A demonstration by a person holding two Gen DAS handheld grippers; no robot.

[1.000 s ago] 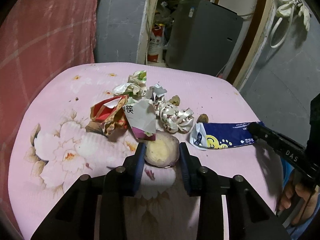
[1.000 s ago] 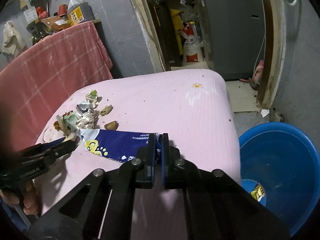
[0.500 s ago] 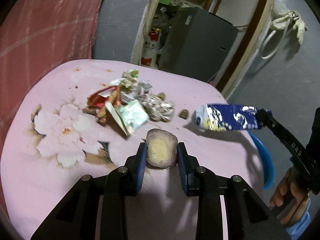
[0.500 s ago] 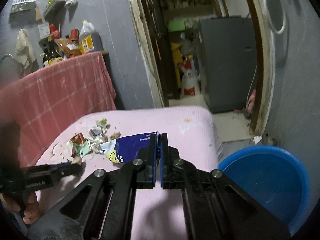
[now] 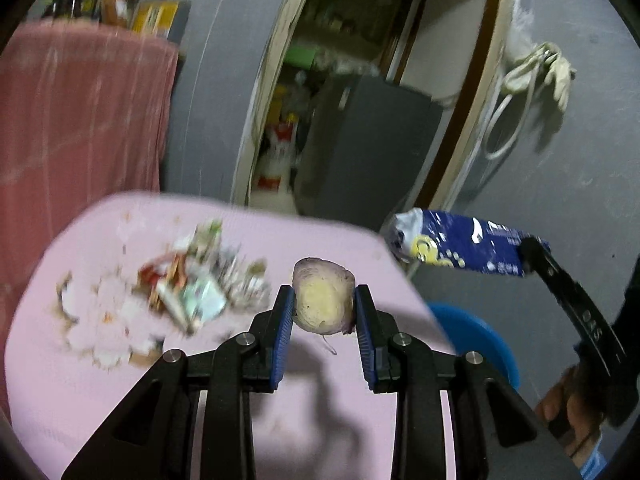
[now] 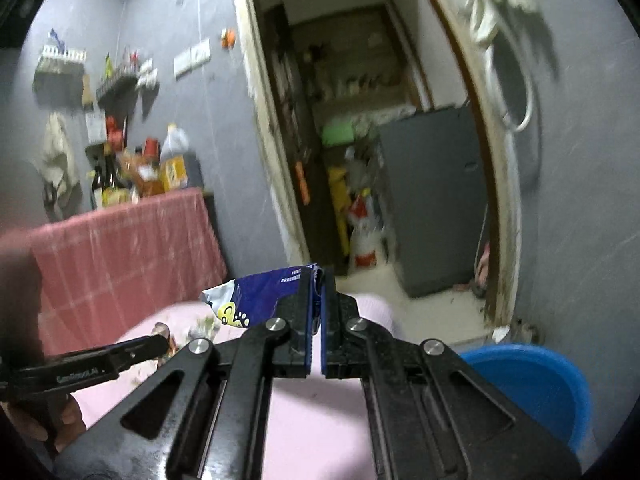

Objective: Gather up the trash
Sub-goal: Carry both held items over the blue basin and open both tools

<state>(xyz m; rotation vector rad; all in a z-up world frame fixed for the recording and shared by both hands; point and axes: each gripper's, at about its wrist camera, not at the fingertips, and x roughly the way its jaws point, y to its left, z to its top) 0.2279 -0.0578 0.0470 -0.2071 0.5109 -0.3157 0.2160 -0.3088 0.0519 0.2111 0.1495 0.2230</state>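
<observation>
Blue bucket (image 6: pixel 532 384) on the floor beside the pink table (image 5: pixel 120 392) looks like the drop spot. The right gripper (image 6: pixel 316 300) is clamped on a blue wrapper (image 6: pixel 256 300) held in the air above the table edge nearest the bucket, and the left gripper (image 5: pixel 323 312) pinches a potato chunk (image 5: pixel 323 300) over the table, with the trash pile (image 5: pixel 192 292) on the table farther from the bucket. Best to keep both squeezes firm, carry each item fully over the bucket rim, then release low so the light wrapper doesn't drift out.
</observation>
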